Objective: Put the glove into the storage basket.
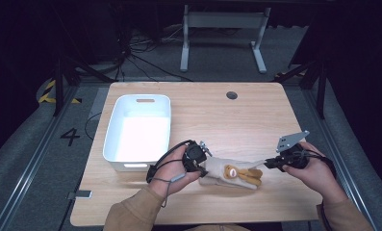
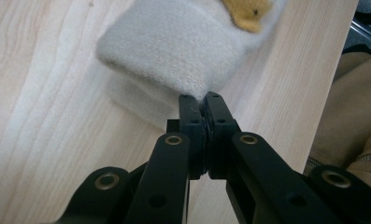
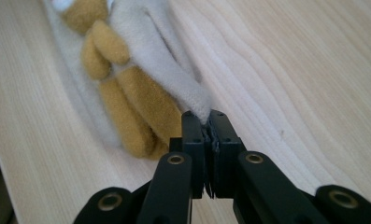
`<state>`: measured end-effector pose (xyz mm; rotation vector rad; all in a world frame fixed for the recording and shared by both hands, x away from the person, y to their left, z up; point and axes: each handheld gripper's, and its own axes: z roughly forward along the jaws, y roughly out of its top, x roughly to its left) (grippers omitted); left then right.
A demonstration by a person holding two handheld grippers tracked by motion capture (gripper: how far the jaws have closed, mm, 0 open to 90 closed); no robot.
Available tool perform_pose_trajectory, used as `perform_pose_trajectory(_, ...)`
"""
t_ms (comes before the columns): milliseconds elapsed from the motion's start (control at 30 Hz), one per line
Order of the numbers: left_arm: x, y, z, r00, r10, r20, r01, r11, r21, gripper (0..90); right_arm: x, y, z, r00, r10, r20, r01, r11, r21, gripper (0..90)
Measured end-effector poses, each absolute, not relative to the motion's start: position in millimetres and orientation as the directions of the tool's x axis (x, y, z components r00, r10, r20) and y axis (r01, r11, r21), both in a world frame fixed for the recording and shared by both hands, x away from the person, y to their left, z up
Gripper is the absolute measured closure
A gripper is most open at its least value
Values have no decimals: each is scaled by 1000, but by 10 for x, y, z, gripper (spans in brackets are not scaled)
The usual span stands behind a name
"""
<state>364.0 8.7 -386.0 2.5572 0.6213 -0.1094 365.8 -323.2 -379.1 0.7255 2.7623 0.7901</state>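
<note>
A cream fleece cloth (image 1: pixel 216 174) lies near the table's front edge, wrapped around a tan plush toy (image 1: pixel 241 174). My left gripper (image 1: pixel 205 168) pinches the cloth's left end. In the left gripper view the jaws (image 2: pixel 201 99) are pressed together on a corner of the cloth (image 2: pixel 174 46), with a bit of the tan toy (image 2: pixel 248 14) beyond. My right gripper (image 1: pixel 267 163) grips the cloth's right end. In the right gripper view its jaws (image 3: pixel 204 116) are shut on a pulled-out strip of the cloth (image 3: pixel 169 70), and the toy's limbs (image 3: pixel 127 102) lie just left of it.
A white plastic bin (image 1: pixel 112 144) stands on the wooden table (image 1: pixel 227 120) to the left of my left hand. A round cable hole (image 1: pixel 232 95) sits at the far middle. The table's front edge is close behind both hands.
</note>
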Motion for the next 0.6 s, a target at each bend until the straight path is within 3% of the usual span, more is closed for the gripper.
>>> perform_pose_trajectory(600, 3679, 24, -4158, 876, 424, -231, 480, -819, 315, 879, 3818, -3118, -4075, -860, 510, -26, 428, 748, 508, 861)
